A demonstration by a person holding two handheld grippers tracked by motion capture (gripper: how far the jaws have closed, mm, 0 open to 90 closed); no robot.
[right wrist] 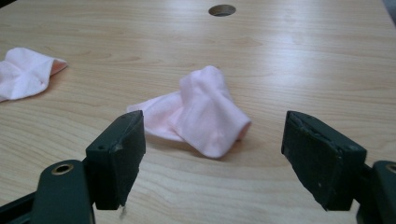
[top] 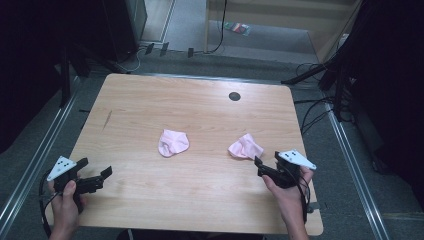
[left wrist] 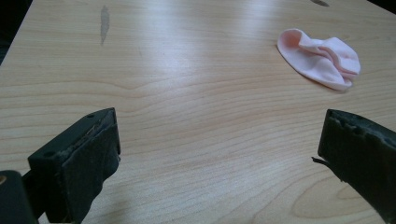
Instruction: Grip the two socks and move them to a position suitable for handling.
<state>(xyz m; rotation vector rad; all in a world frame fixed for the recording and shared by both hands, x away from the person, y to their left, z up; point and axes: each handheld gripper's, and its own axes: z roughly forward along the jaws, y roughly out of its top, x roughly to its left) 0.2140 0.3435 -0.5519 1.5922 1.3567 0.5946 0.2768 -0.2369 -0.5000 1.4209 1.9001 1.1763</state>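
High view: left gripper [top: 102,176] at tabletop's [top: 150,100] 8 o'clock corner, fingers spread, holding nothing. Right gripper [top: 258,166] at 4 o'clock, fingers parted, empty, just short of right pink sock [top: 245,147]. Left pink sock [top: 173,143] near center. Pale wood-grain tabletop, round cable hole [top: 234,96] at 12 o'clock; grey carpet, cables around.

Left gripper view: black padded fingers [left wrist: 88,158] wide apart, bare wood between; soft crumpled sock [left wrist: 322,58] at 2 o'clock.

Right gripper view: fingers [right wrist: 119,154] spread, folded knit sock [right wrist: 205,112] just ahead, untouched; other sock [right wrist: 23,72] at 10 o'clock.
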